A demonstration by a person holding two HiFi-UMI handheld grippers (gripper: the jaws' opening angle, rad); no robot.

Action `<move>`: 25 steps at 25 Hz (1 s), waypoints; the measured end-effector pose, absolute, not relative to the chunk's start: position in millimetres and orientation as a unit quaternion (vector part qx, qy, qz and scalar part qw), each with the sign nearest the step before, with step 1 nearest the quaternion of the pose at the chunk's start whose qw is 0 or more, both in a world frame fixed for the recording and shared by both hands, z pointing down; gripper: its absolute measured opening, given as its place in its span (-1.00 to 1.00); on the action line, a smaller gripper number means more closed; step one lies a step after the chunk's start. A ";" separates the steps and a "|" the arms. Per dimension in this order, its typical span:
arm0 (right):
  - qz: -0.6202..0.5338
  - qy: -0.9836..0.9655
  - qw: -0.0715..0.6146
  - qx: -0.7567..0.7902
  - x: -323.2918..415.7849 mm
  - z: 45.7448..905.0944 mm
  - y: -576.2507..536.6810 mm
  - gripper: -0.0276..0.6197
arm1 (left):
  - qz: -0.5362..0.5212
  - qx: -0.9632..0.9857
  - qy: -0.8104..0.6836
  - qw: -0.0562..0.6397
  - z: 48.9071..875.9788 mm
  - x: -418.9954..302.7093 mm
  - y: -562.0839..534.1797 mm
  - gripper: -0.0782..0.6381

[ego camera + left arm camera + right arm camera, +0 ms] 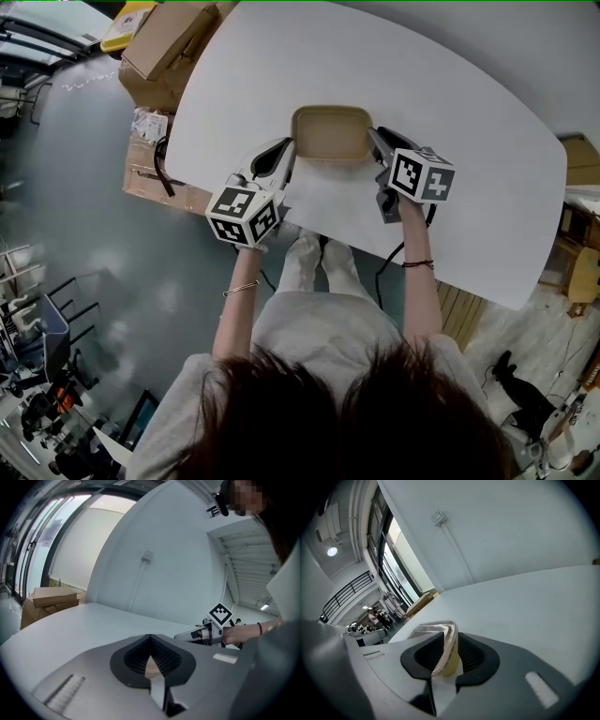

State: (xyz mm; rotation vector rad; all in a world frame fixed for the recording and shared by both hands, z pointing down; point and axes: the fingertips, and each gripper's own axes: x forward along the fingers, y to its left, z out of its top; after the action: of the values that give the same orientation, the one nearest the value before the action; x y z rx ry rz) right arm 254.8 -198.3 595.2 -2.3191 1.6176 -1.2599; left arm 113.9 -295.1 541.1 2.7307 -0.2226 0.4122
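Tray (330, 133) on table (469, 112), between left gripper (287, 157) and right gripper (377, 142), one rim inside each pair of jaws. Right gripper straight across the tray from the left one. More table ahead of both. Boxes (164, 52) well left of left gripper, beyond the table edge.

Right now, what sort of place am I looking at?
Probably a lab or office workspace: a big white table, cardboard boxes on the floor beside it, and tall windows. The left gripper and right gripper clamp a tan tray.
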 end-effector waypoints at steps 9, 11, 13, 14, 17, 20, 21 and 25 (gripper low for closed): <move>-0.415 0.509 0.021 -0.754 255.2 601.6 -201.5 -0.70 | 0.145 0.967 -0.083 0.190 541.5 110.7 -299.1 -0.81; -0.414 0.508 0.021 -0.755 255.3 601.8 -202.7 -0.70 | 0.145 0.967 -0.083 0.190 542.3 110.5 -299.9 -0.81; -0.416 0.506 0.023 -0.755 255.6 603.7 -203.4 -0.71 | 0.145 0.967 -0.083 0.191 543.4 110.5 -300.8 -0.81; -0.418 0.505 0.024 -0.755 255.6 604.7 -202.9 -0.71 | 0.145 0.967 -0.084 0.191 543.4 110.6 -300.8 -0.81; -0.419 0.503 0.028 -0.755 255.3 604.1 -203.0 -0.71 | 0.145 0.967 -0.084 0.190 542.5 110.4 -300.5 -0.81; -0.422 0.498 0.029 -0.757 256.4 603.5 -203.3 -0.73 | 0.145 0.968 -0.085 0.189 541.9 110.3 -300.4 -0.81; -0.423 0.496 0.031 -0.757 257.1 603.4 -202.9 -0.73 | 0.145 0.968 -0.085 0.189 541.4 110.6 -299.8 -0.81; -0.427 0.488 0.043 -0.760 259.7 602.0 -201.4 -0.76 | 0.144 0.967 -0.087 0.189 539.5 111.3 -298.6 -0.81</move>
State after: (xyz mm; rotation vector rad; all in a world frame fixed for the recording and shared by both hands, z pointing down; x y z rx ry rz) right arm 259.7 -201.4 602.0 -2.3238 1.4931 -1.3063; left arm 111.3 -298.6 539.5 2.7204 -0.2435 0.4048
